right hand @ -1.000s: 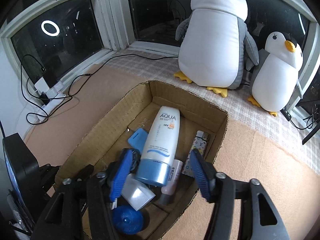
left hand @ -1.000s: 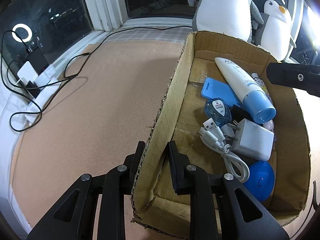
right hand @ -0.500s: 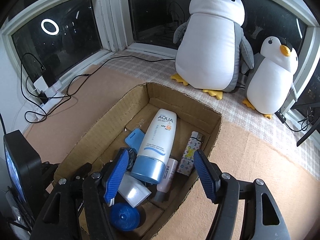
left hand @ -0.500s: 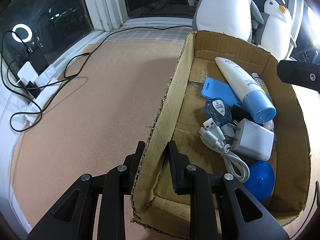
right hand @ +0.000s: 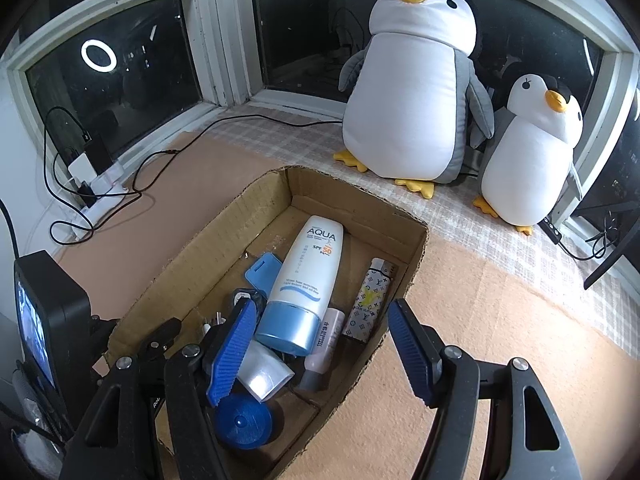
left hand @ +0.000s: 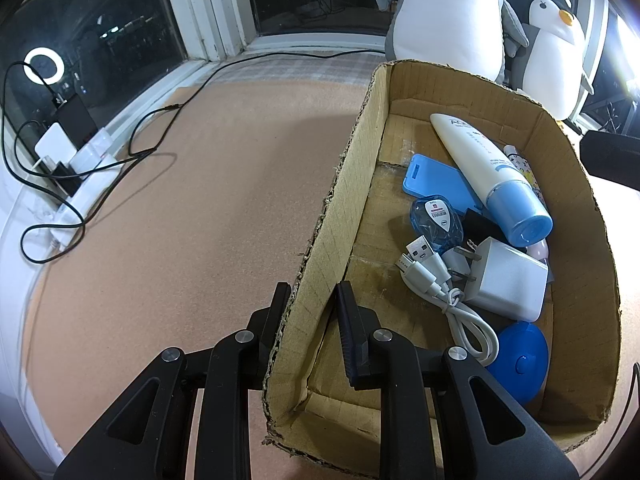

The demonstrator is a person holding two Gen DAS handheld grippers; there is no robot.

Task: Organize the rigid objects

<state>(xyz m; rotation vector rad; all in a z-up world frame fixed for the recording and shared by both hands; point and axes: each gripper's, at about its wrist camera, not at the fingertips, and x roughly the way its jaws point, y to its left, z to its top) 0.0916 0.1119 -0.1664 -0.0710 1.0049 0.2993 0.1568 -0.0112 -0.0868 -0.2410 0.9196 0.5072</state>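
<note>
I have the left gripper clamped on the long left wall of the cardboard box, one finger outside and one inside, near its closest corner; the box sits on the cork-coloured table, toward the edge where the two plush penguins stand; the right gripper hangs above the box with its blue-padded fingers apart and nothing between them. Inside lie the sunscreen tube, a blue flat tag, a blue oval case, a white charger with its coiled white cable, a blue round lid, a patterned lighter and a small pinkish tube, all heaped toward the near end; I judge the collecting step is largely done, with the left side steadying the box; whether more objects wait outside I cannot tell. The next move, I think, calls for the right gripper either to fetch a remaining item or to straighten the pile, while I keep the clamp gentle so the thin wall does not buckle.
</note>
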